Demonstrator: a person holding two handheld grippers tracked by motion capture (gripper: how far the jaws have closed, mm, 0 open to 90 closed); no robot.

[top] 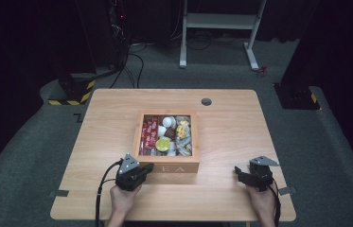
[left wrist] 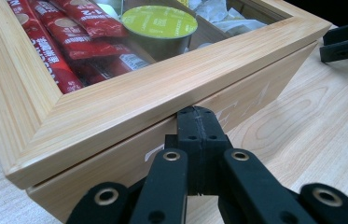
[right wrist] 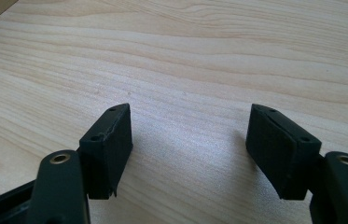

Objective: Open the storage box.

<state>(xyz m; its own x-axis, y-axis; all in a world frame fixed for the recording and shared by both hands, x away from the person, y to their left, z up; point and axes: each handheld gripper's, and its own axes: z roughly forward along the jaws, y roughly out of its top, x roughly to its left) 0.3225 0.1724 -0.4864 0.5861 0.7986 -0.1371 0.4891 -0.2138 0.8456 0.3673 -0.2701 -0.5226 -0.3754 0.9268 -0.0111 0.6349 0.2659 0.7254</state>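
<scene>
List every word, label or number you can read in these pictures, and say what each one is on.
"E A": pale letters on the front wall of the wooden box; any letter before them sits behind the left tool.
Red sachets in the box: white print, too blurred to read.
Yellow-green capsule lid: faint print, too small to read.
Nothing else legible.

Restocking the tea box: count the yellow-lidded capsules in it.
1. The yellow-lidded capsule sits in the wooden box, near its front edge, right of the red sachets. More could lie hidden under the packets behind it.
</scene>
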